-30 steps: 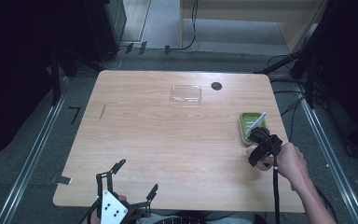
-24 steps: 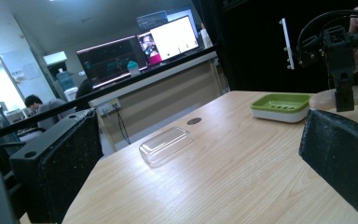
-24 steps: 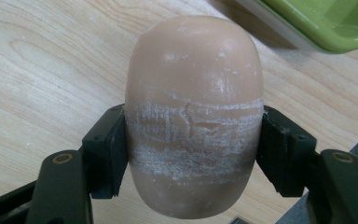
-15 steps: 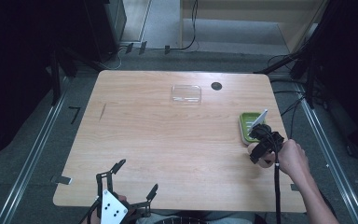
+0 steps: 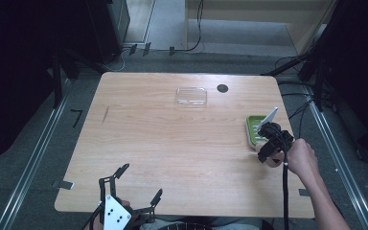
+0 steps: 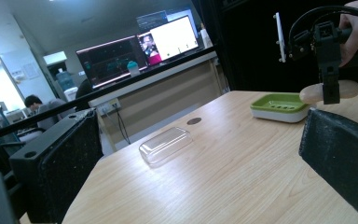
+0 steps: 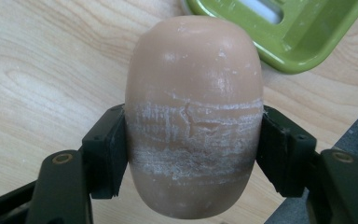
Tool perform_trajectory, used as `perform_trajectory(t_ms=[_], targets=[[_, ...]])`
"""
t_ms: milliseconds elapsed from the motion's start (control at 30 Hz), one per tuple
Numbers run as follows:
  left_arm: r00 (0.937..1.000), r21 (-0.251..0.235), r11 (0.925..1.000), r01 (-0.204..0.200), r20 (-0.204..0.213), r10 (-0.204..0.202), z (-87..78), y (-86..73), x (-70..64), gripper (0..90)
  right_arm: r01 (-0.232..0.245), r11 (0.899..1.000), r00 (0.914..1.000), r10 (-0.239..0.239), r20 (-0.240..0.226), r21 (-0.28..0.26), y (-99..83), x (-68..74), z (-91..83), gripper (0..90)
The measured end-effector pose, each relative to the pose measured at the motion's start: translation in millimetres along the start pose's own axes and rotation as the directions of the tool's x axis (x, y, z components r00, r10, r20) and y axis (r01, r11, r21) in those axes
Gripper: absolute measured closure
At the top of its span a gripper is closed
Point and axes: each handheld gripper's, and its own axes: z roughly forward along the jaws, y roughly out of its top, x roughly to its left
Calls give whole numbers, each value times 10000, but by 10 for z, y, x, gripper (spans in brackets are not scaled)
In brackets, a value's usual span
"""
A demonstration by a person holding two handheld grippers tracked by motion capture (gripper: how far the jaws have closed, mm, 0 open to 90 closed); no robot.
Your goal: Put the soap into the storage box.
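My right gripper (image 7: 193, 156) is shut on a tan oval bar of soap (image 7: 193, 116), its jaws pressing both sides. A green soap dish (image 7: 279, 28) lies just beyond the soap. In the high view my right gripper (image 5: 267, 152) hovers at the near edge of the soap dish (image 5: 254, 130) by the table's right side. The left gripper view shows the soap (image 6: 349, 88) held a little above the table, beside the dish (image 6: 279, 105). My left gripper (image 5: 141, 180) is open and empty at the table's near edge.
A clear plastic lid (image 5: 190, 96) lies at the far middle of the wooden table (image 5: 172, 143), with a black round hole (image 5: 222, 88) just right of it. A cable trails from the right gripper along the person's forearm (image 5: 316, 191).
The right gripper has shifted slightly beside the soap dish's near edge with the soap in it. The left gripper has stayed where it was.
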Motion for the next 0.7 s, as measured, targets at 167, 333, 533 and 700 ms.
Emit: perform_trajectory(t_ms=[167,333,533,700], targets=[[10000,15,10000,-1,1,1,-1,0,1,0,-161,9999,9999,161,-2,-54,36,-26,-25,335],[10000,20,10000,-2,1,2,-1,0,0,0,-273,9995,9996,274,31,-129,74,-45,-41,335],[10000,7,10000,-2,14,2,0,-1,-1,0,-332,9991,9994,332,5,-246,123,-78,-55,335],[10000,9,10000,-6,16,6,-1,-1,-1,0,-434,9986,9991,434,6,-315,179,-128,-69,335]])
